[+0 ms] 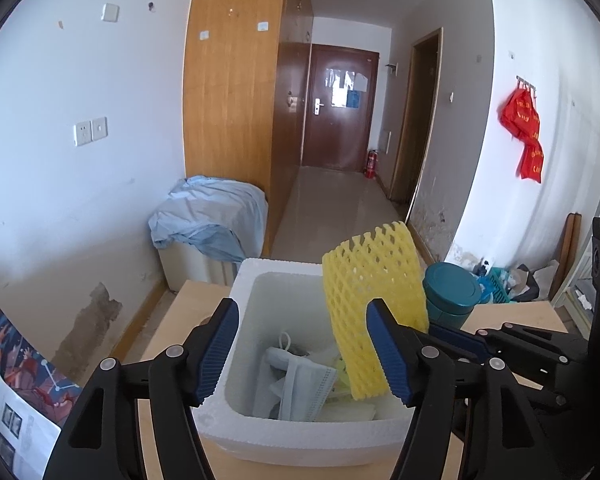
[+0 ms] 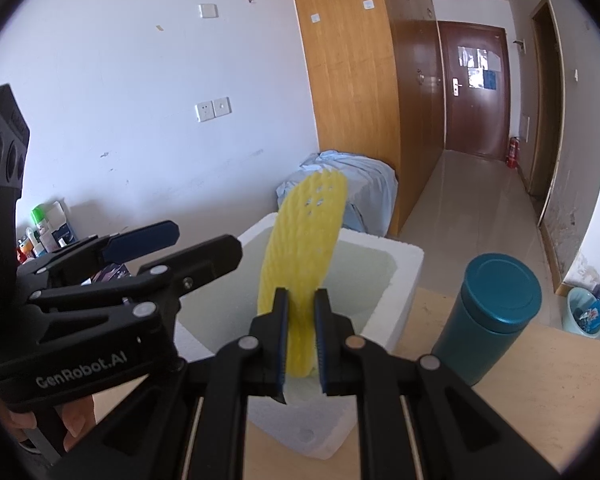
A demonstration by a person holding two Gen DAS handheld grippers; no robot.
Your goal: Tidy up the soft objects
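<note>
My right gripper [image 2: 301, 336] clamps the yellow foam mesh sleeve [image 2: 300, 248] over the white styrofoam box [image 1: 300, 436]; left gripper [image 1: 306, 350] gapes empty. Springy sleeve might bounce out when I let go.

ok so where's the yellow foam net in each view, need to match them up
Left wrist: the yellow foam net stands right of centre, broad side on, its lower end down in the white foam box, just behind the left gripper.
Right wrist: the net is at centre, seen edge-on, pinched in the right gripper.
Shared landmark: the teal flask, right of the box in both.
</note>
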